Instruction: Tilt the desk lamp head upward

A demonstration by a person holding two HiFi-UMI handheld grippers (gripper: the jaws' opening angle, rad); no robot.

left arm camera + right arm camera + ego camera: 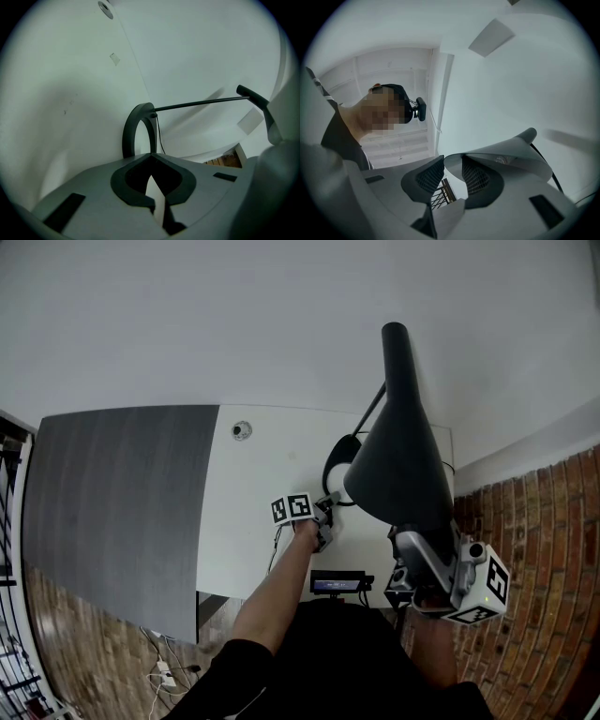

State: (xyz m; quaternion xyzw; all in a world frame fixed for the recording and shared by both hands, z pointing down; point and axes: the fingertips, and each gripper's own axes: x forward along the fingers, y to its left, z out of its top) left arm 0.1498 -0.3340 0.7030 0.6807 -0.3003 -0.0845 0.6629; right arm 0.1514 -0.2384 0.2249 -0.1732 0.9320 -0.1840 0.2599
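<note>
While the right gripper [413, 549] meets the lamp head [403, 456] high over the table [262, 484], its jaws stand narrowly apart, the rim at their tips | left gripper [323, 521]: jaws together, empty, beside the lamp base [136, 131] | step: the tilt itself, probably far along | next: a firmer hold, then a slow lift

Below me a white desk [253, 484] meets a plain wall [187, 315], with a round grommet [242, 430] at its far left corner. A dark grey panel [112, 502] lies to its left. A small black display box [337, 583] sits at the near edge. I see brick floor [534, 549] on the right and loose cables [164, 671] near left.
</note>
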